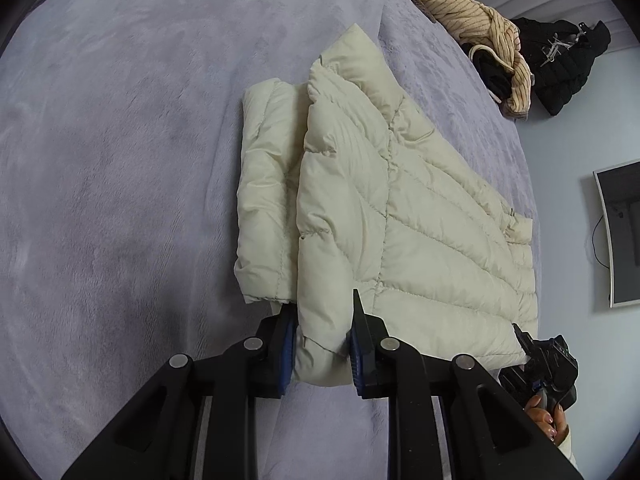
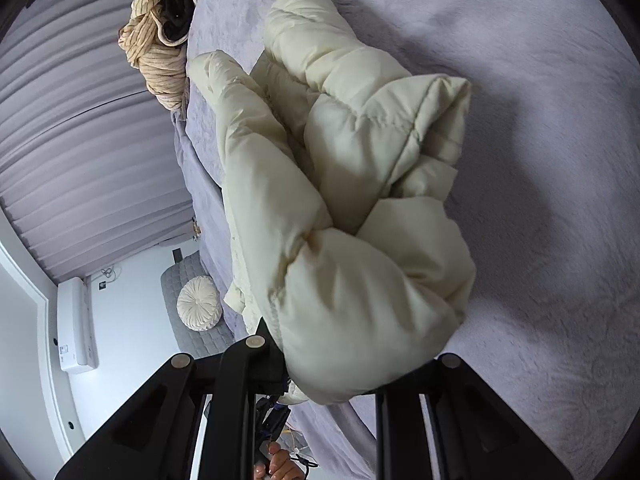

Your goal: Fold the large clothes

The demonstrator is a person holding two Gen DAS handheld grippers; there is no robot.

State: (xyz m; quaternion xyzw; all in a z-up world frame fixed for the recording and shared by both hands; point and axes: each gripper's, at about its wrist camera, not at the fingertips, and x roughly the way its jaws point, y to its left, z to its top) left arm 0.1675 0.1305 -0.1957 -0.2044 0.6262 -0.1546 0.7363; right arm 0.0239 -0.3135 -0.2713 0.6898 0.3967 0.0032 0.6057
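Observation:
A cream quilted puffer jacket (image 1: 400, 208) lies partly folded on the grey-lilac bed cover (image 1: 120, 160). My left gripper (image 1: 322, 320) is shut on the jacket's near hem corner, the puffy fabric bulging between its blue pads (image 1: 288, 344). In the left wrist view the right gripper (image 1: 536, 356) shows at the jacket's other near corner. In the right wrist view the jacket (image 2: 340, 200) is bunched and lifted, and my right gripper (image 2: 320, 360) is shut on its thick edge; the right finger is hidden under the fabric.
A tan striped garment (image 1: 472, 16) and a black puffer jacket (image 1: 560, 64) lie at the bed's far edge. A wall screen (image 1: 620, 232) hangs right. In the right wrist view, a round cream cushion (image 2: 199, 303) lies on the floor beside the bed.

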